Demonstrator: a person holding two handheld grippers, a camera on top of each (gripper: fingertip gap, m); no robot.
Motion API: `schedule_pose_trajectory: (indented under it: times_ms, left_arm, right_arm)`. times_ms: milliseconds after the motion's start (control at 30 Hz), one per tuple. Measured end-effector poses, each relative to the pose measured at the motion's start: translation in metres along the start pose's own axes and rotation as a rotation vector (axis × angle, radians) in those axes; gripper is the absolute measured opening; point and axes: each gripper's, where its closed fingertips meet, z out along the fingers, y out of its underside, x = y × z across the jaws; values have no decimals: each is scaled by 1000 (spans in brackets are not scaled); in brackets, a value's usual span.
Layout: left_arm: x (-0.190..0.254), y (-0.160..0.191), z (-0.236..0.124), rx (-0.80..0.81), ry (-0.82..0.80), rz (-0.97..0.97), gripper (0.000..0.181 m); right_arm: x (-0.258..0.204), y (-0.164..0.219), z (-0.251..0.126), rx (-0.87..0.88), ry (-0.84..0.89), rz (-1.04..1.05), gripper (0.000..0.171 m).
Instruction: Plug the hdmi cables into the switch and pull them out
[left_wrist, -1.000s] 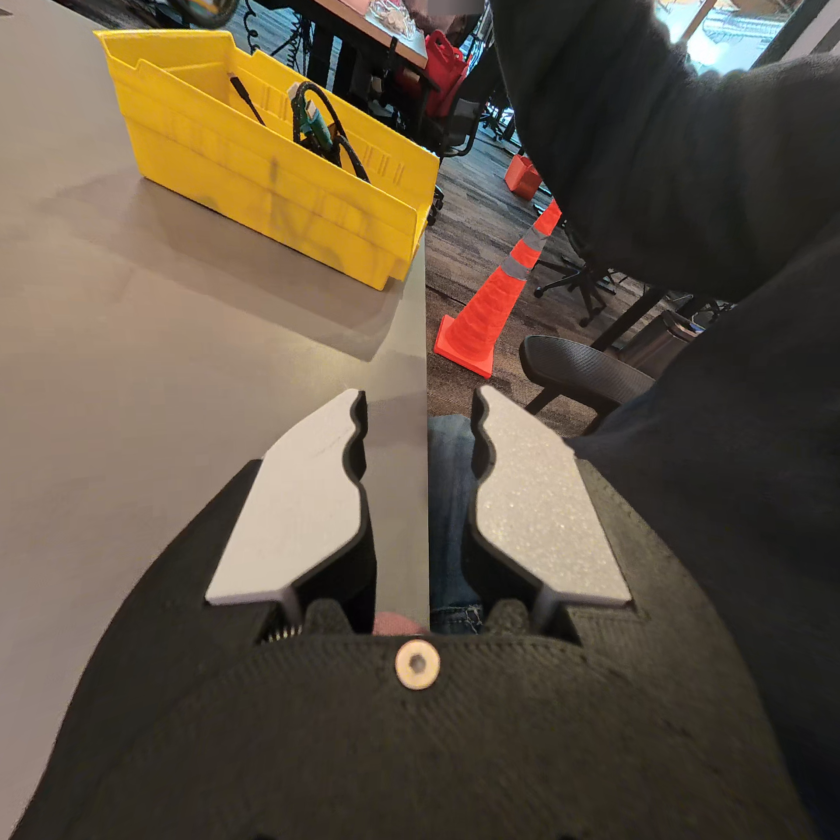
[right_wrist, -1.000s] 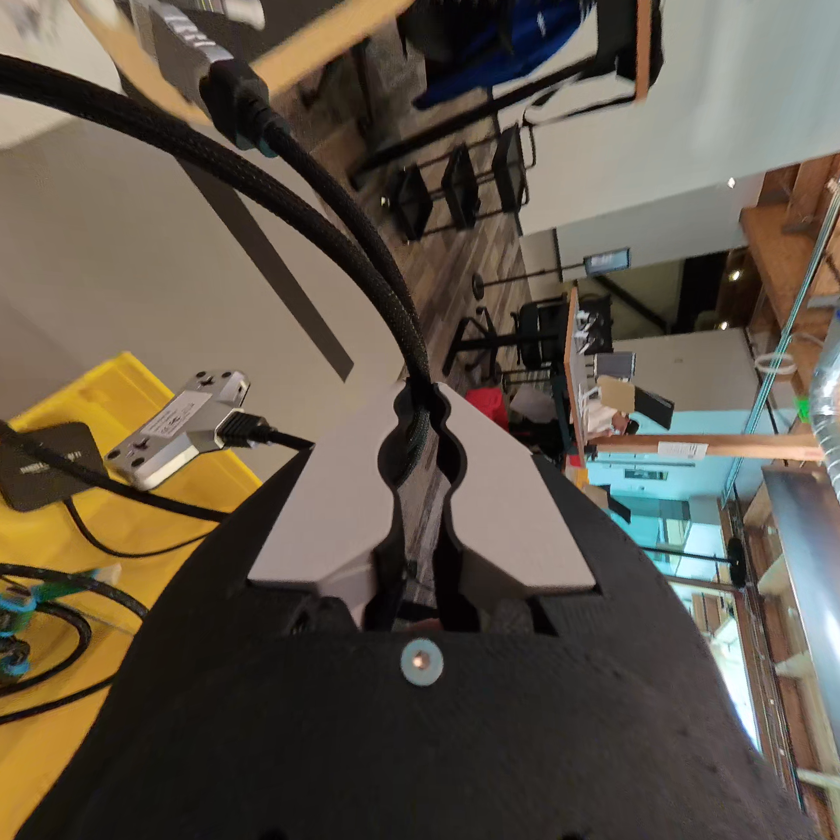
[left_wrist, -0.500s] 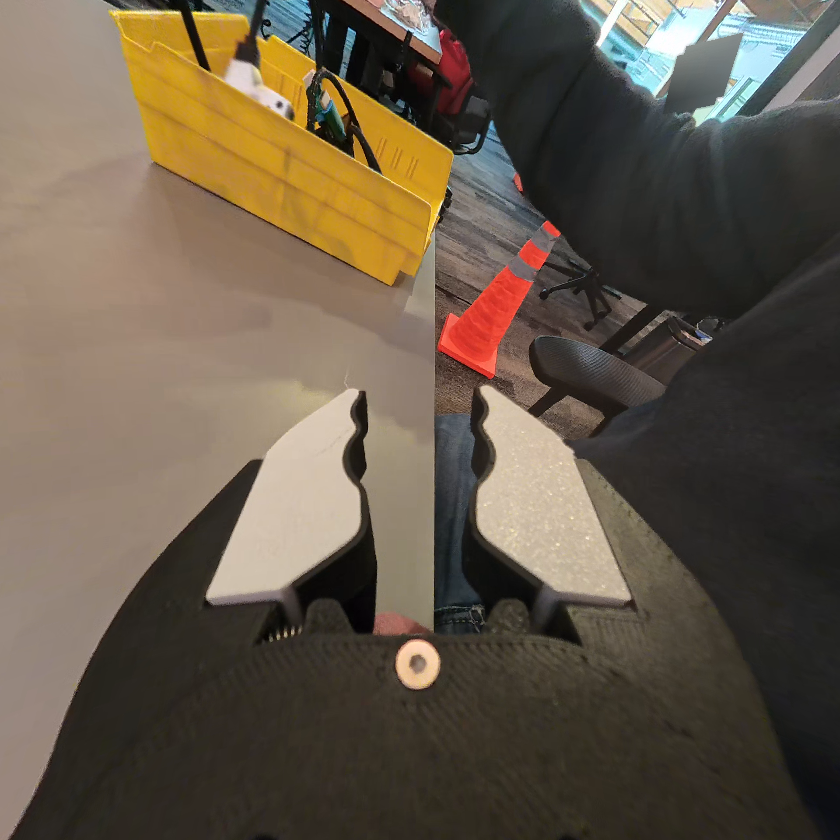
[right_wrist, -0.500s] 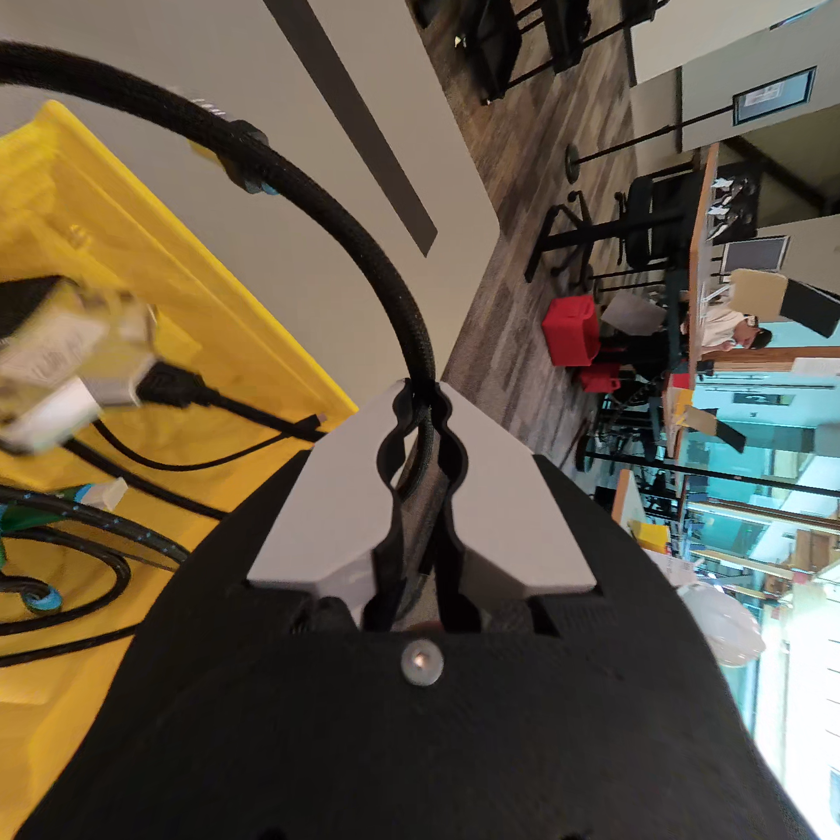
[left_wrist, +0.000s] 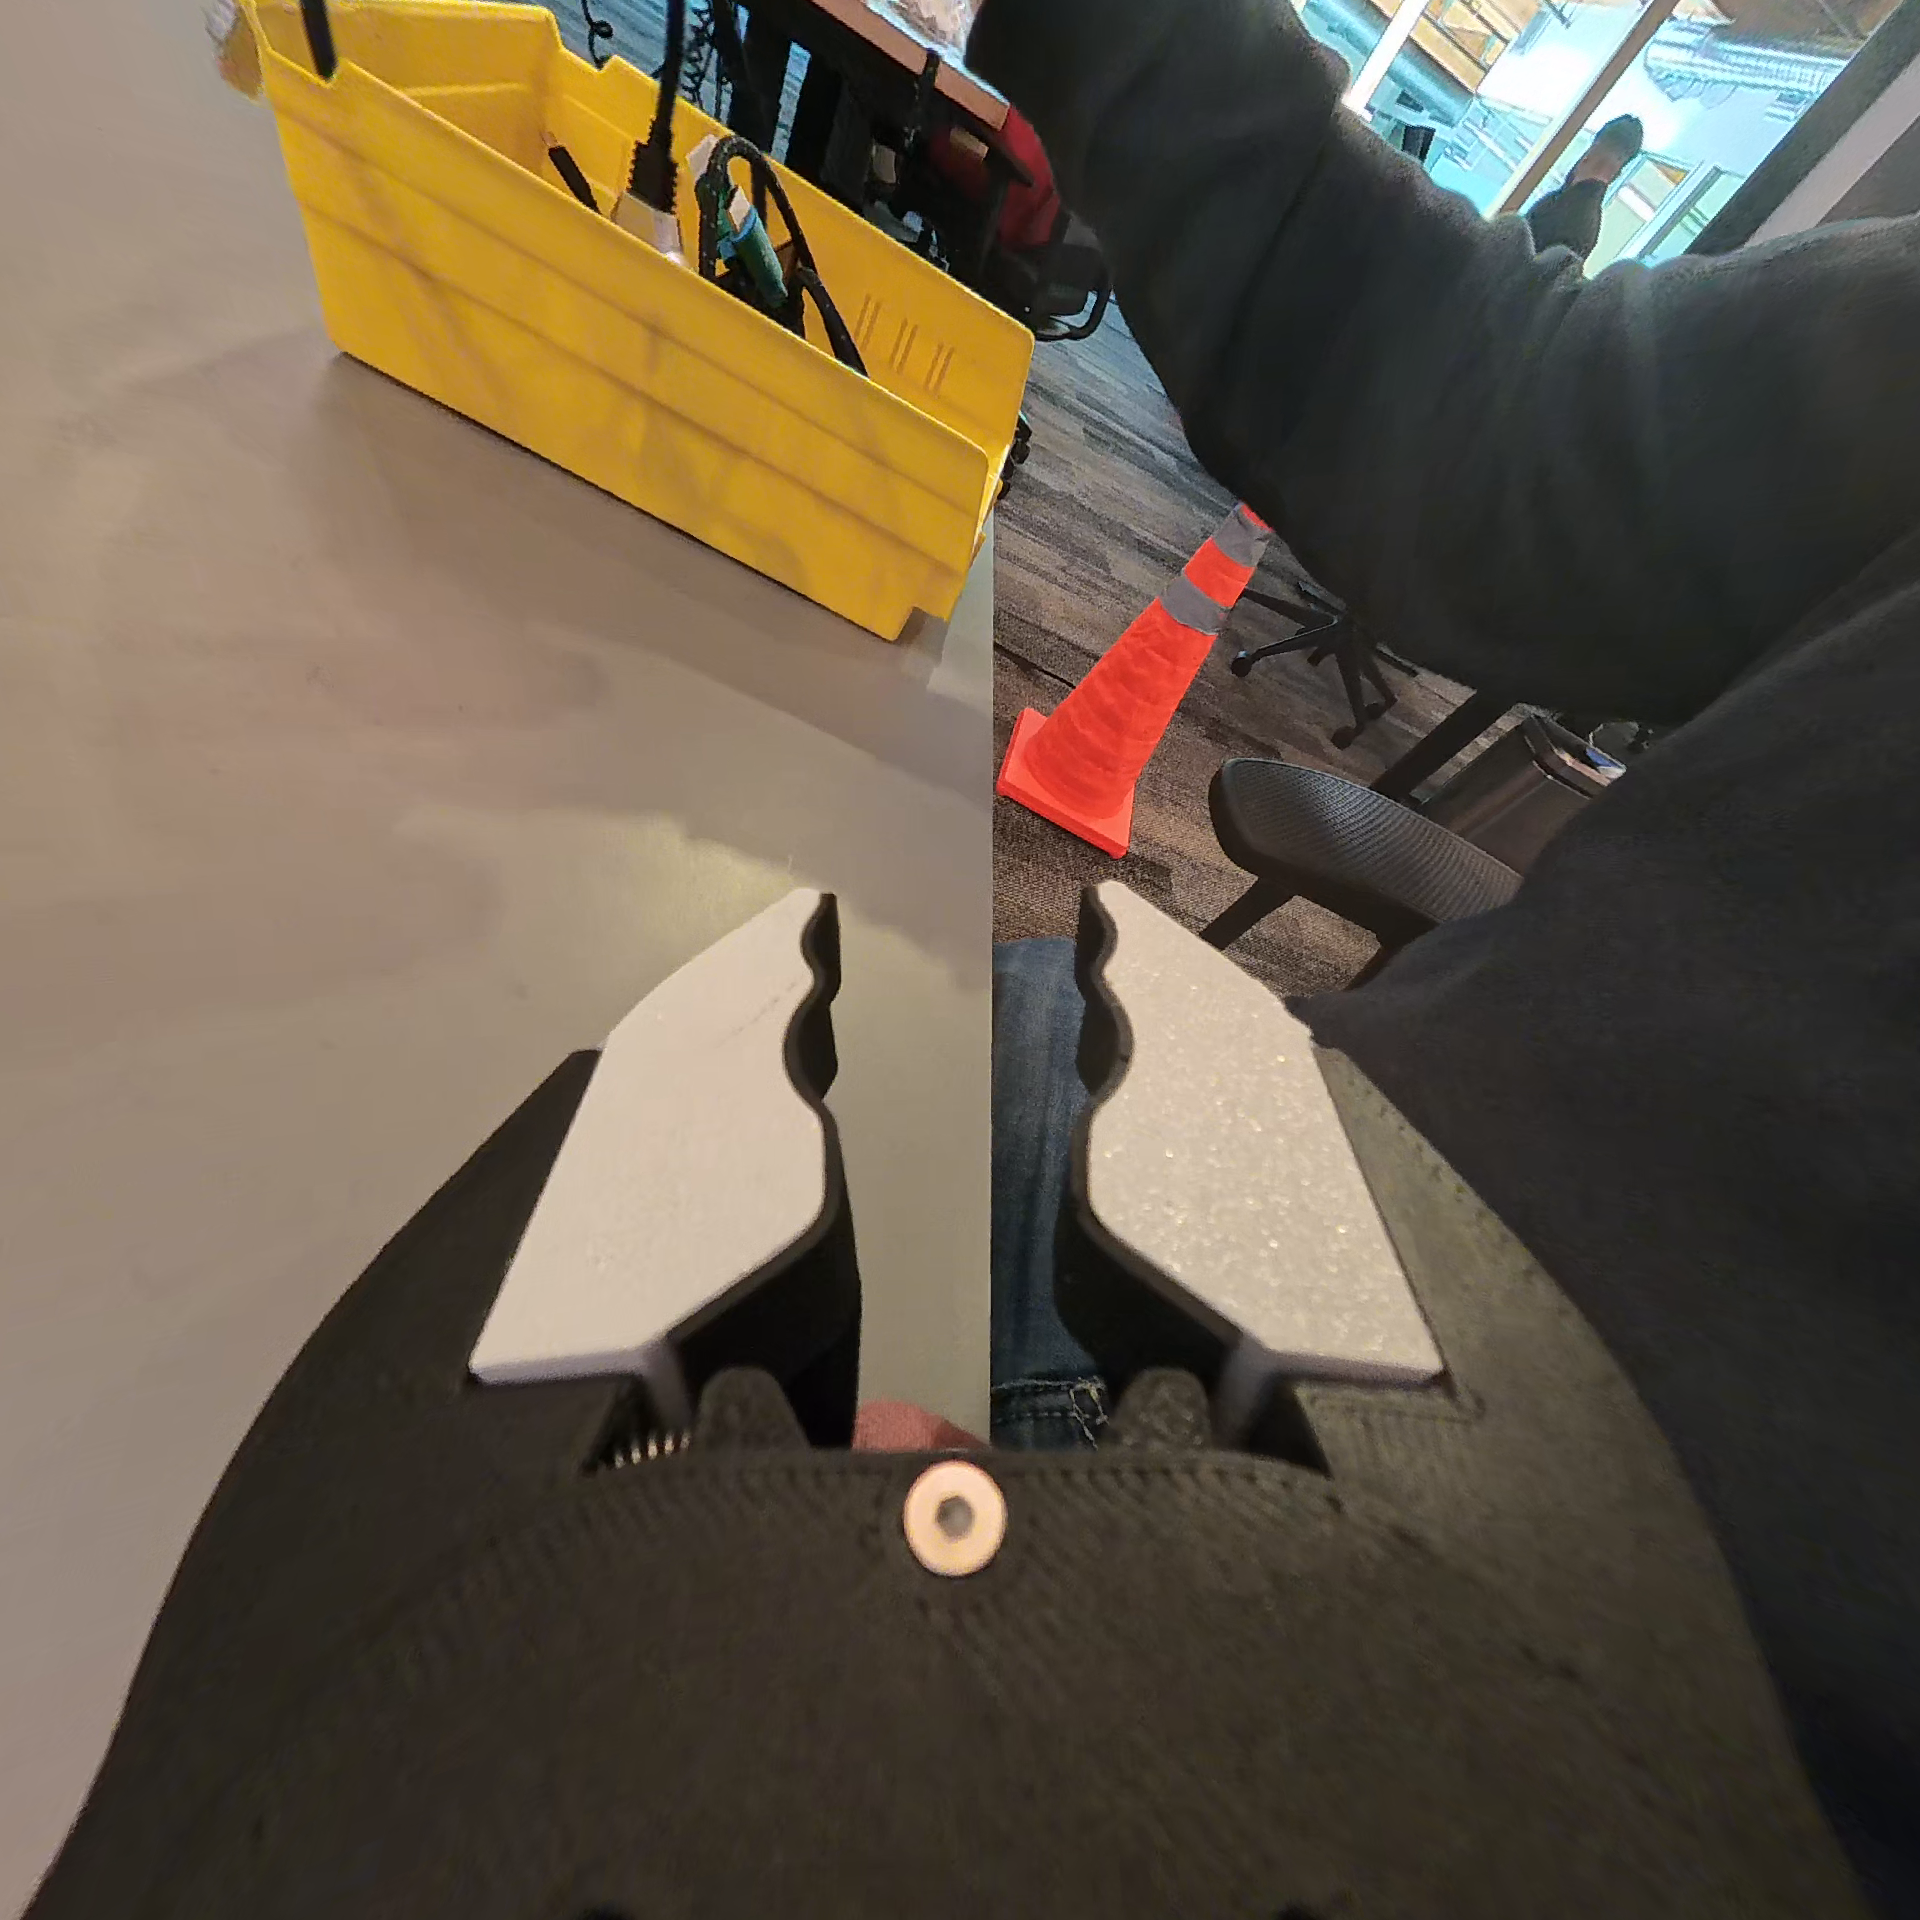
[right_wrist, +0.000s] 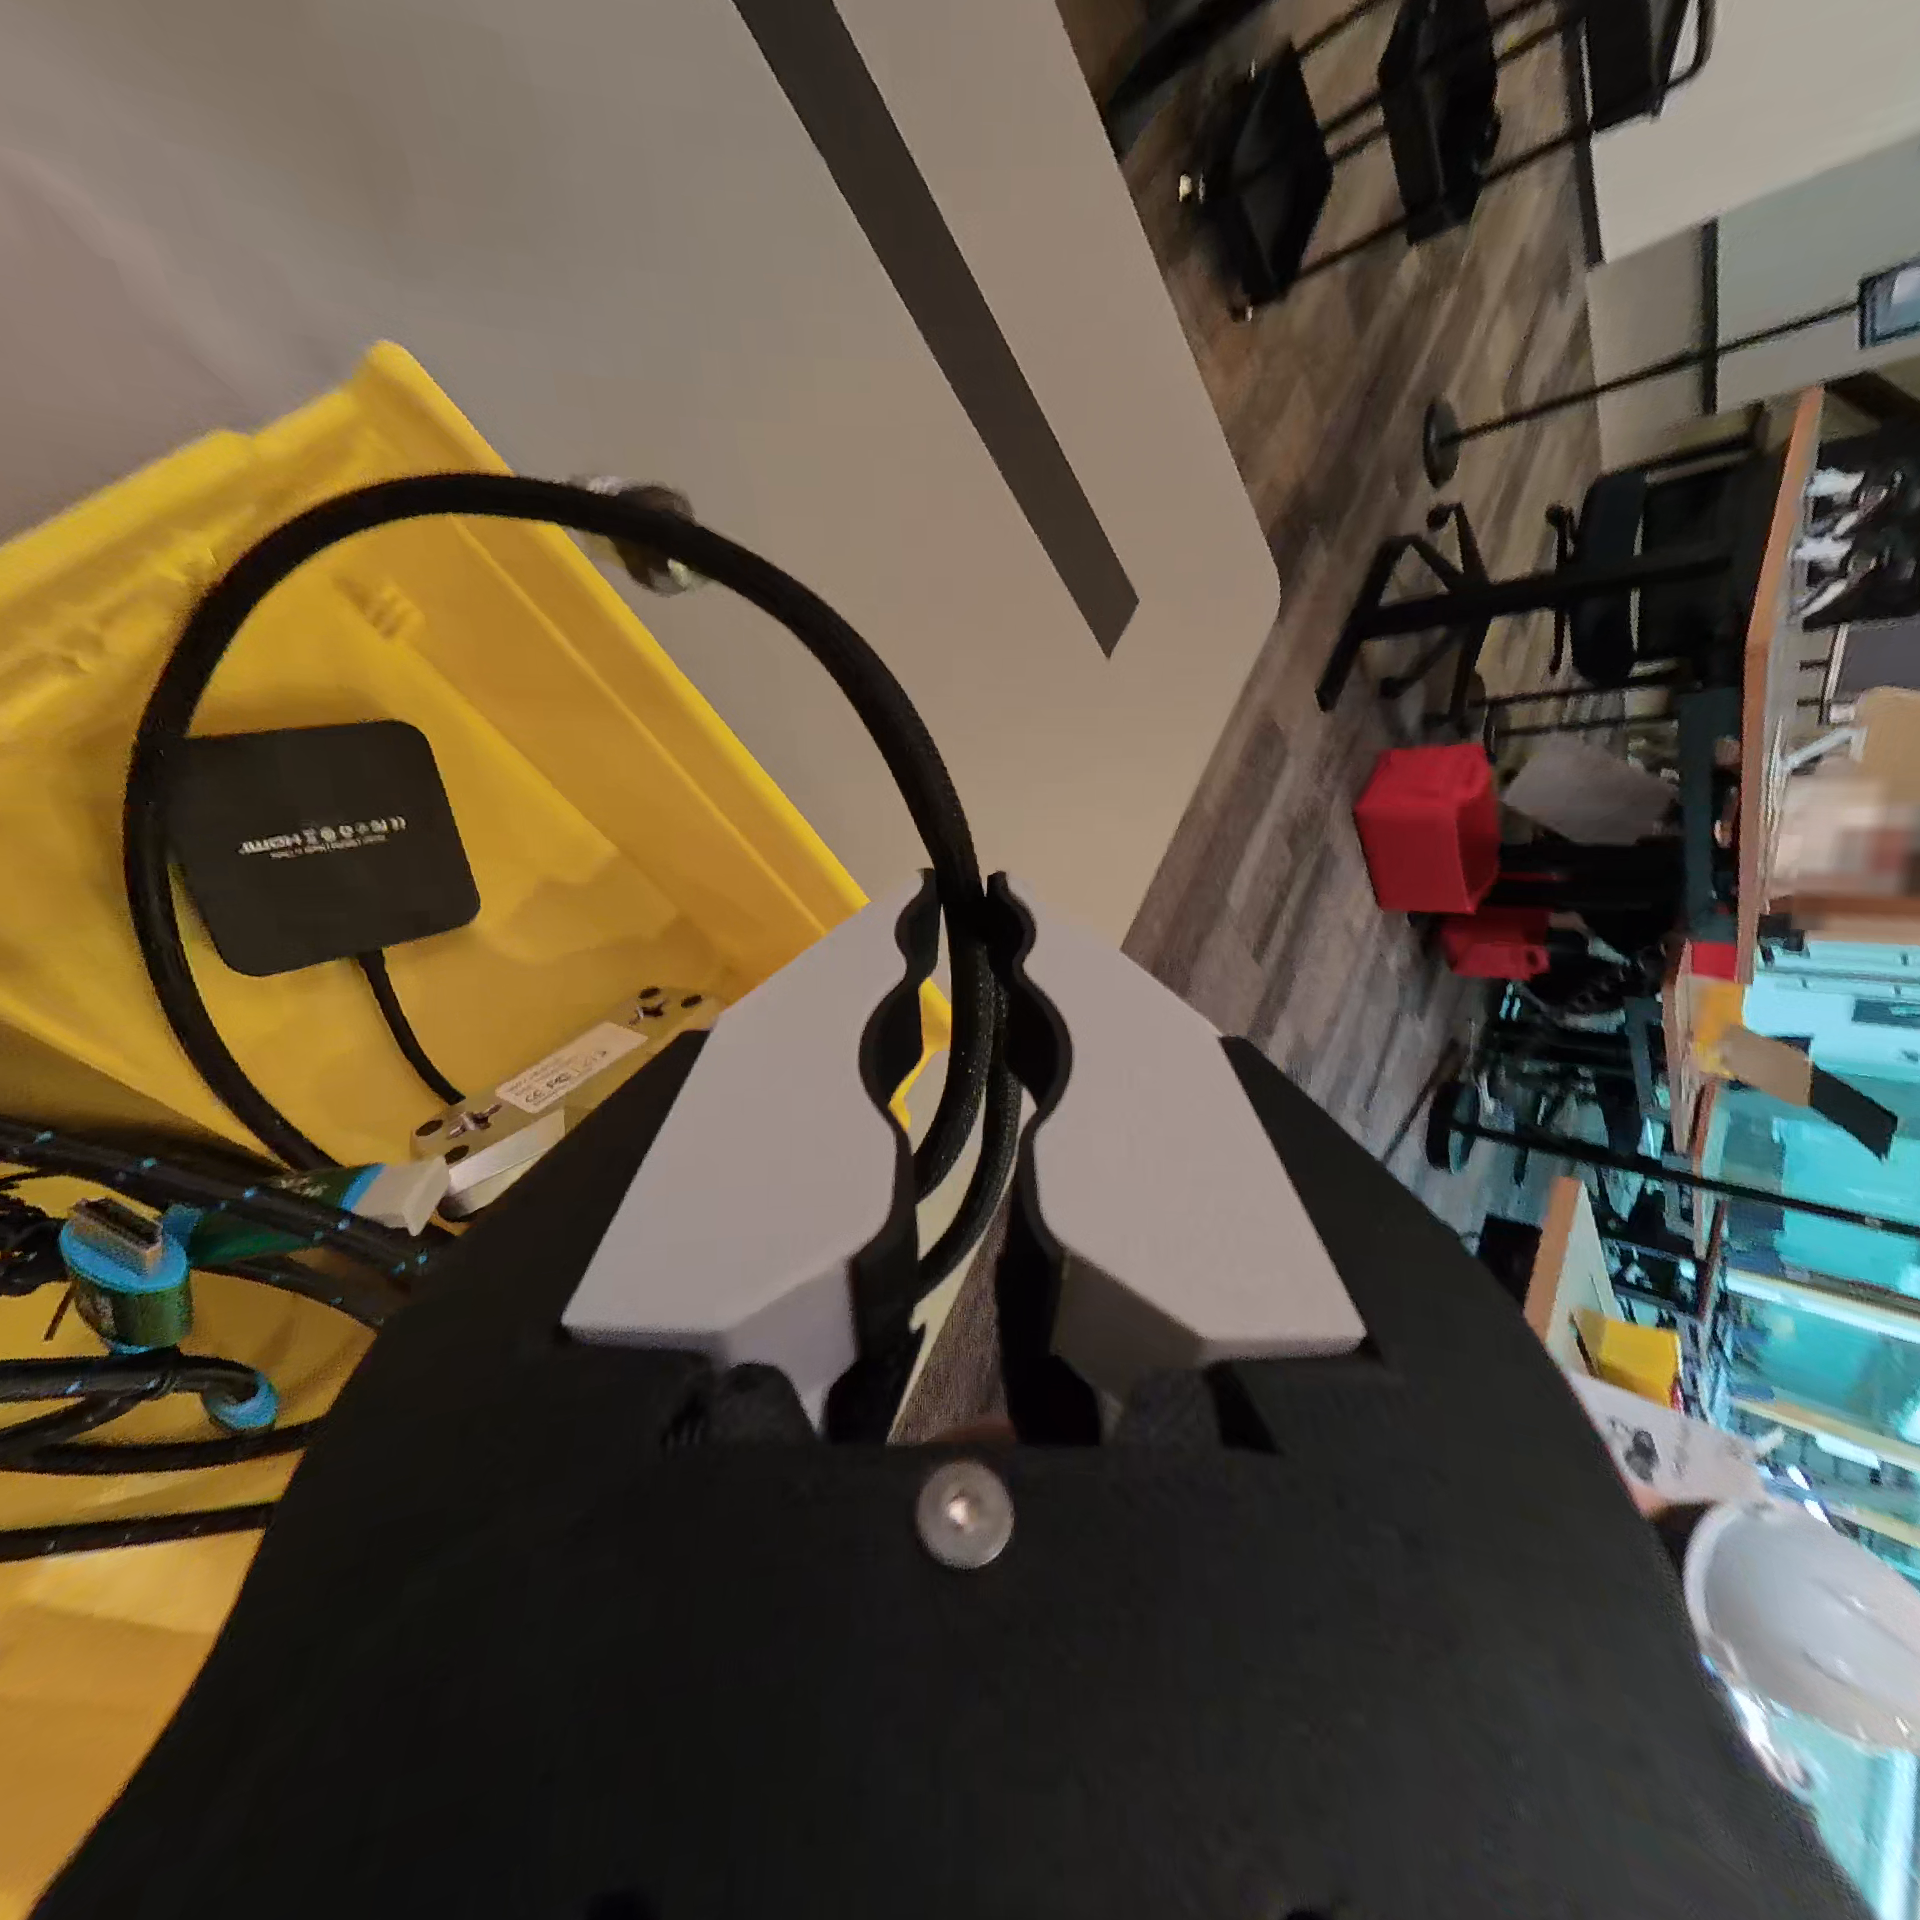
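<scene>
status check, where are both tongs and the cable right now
Left tongs open, empty, at table edge. Right tongs shut on braided cable, looping over yellow bin. Black switch in bin. Nothing blocking.

A yellow bin (left_wrist: 665, 416) stands at the grey table's (left_wrist: 312, 831) far right edge; beyond that edge, an orange cone (left_wrist: 1122, 696) on the floor, a black chair (left_wrist: 1361, 852) near it; a red box (right_wrist: 1429, 826) farther off.
</scene>
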Motion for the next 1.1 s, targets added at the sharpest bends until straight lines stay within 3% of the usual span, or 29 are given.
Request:
schedule_pose_trajectory:
  times_ms: [200, 467, 800, 1100]
  left_arm:
    - [1, 1, -1, -11, -12, 20, 43]
    - [1, -1, -1, 1, -9, 21, 43]
    - [3, 2, 6, -14, -5, 21, 43]
    - [5, 2, 7, -18, 0, 28, 43]
  right_arm:
    - [1, -11, -19, 219, -54, 85, 6]
    - [5, 12, -41, 391, -139, 232, 6]
    - [-5, 31, -46, 347, -189, 135, 5]
    - [-11, 35, -22, 70, -227, -69, 7]
